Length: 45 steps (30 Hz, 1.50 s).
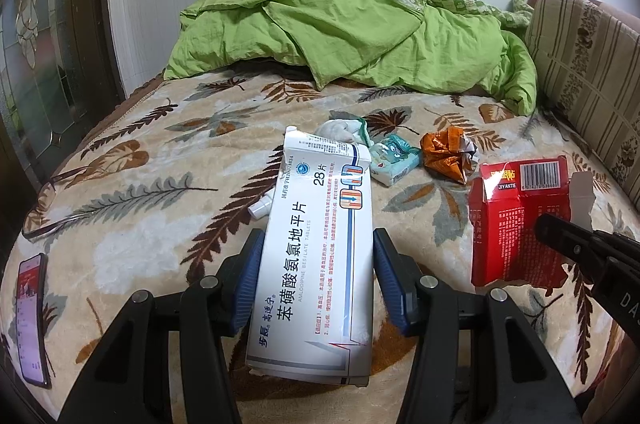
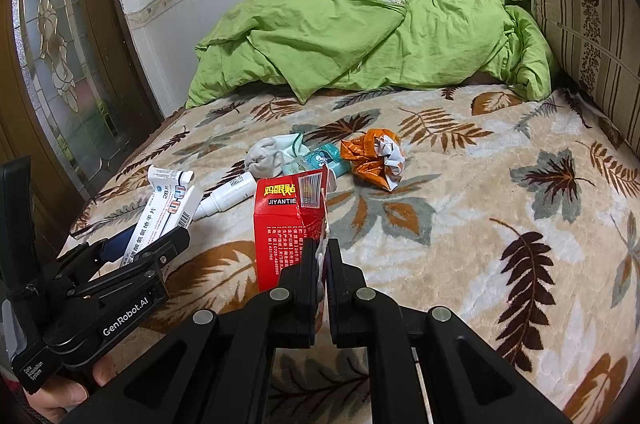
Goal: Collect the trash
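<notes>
- Trash, item one: white rectangular cardboard tablet box (image 1: 316, 256), clamped between the blue pads of the left tool (image 1: 318, 256), raised over the leaf-patterned bed blanket (image 1: 132, 224).
- Item two: torn red cardboard box (image 2: 286, 228), pinched at its edge by the nearly closed right tool (image 2: 323, 256).
- Ahead of both tools, on the blanket: crumpled orange wrapper (image 2: 374, 159), teal tissue packet (image 1: 394, 159), white wad (image 2: 266, 153), white plastic bottle (image 2: 228, 195).
- Far left of the left tool: smartphone (image 1: 34, 320).
</notes>
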Motion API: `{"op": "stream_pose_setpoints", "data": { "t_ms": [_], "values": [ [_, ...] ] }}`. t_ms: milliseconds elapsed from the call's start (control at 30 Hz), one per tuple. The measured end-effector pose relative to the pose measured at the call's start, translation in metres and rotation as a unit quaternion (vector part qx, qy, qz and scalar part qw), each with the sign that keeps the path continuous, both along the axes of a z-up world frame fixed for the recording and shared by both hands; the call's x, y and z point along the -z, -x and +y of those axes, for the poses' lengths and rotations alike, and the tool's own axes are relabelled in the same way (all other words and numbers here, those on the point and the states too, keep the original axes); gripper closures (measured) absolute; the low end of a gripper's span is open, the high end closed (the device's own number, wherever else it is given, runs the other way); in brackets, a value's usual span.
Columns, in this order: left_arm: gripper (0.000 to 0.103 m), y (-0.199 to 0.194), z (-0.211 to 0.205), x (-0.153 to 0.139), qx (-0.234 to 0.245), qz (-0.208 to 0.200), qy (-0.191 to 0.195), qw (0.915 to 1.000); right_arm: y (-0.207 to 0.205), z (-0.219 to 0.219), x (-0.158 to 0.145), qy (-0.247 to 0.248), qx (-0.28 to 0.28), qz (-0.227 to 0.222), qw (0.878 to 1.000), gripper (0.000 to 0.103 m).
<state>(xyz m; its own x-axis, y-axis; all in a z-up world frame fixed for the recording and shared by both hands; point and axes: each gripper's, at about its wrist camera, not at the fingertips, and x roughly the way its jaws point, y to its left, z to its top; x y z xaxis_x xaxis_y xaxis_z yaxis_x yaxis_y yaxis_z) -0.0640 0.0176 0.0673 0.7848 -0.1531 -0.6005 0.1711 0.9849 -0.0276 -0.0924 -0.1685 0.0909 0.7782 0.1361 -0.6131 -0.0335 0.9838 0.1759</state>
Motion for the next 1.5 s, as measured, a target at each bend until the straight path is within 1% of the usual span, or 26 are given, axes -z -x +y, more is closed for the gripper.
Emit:
{"op": "stream_pose_setpoints", "data": {
  "t_ms": [900,1067,1133,1233,1300,1400,1500],
  "values": [
    [0.051,0.001,0.001,-0.001,0.003,-0.002,0.004,1.0,0.001,-0.003,0.0,-0.007,0.003,-0.001,1.0,0.098],
    [0.051,0.005,-0.001,-0.004,0.022,0.005,0.031,0.9993,0.008,-0.008,-0.005,-0.023,0.009,-0.004,1.0,0.098],
    [0.051,0.01,-0.003,-0.007,0.028,0.006,0.041,0.9988,0.016,-0.011,-0.01,-0.039,0.01,-0.009,0.999,0.098],
    [0.051,0.017,-0.005,-0.008,0.046,0.02,0.066,0.9965,0.029,-0.018,-0.014,-0.06,0.014,-0.005,0.998,0.098],
    [0.051,0.024,-0.01,-0.009,0.062,0.026,0.072,0.9952,0.039,-0.023,-0.017,-0.069,0.018,-0.006,0.997,0.098],
    [0.051,0.037,-0.019,-0.014,0.082,0.023,0.076,0.9935,0.057,-0.035,-0.027,-0.079,0.028,-0.011,0.996,0.098],
    [0.051,0.055,-0.04,-0.025,0.115,0.014,0.071,0.9907,0.08,-0.053,-0.039,-0.085,0.044,-0.021,0.995,0.098]
  ]
}}
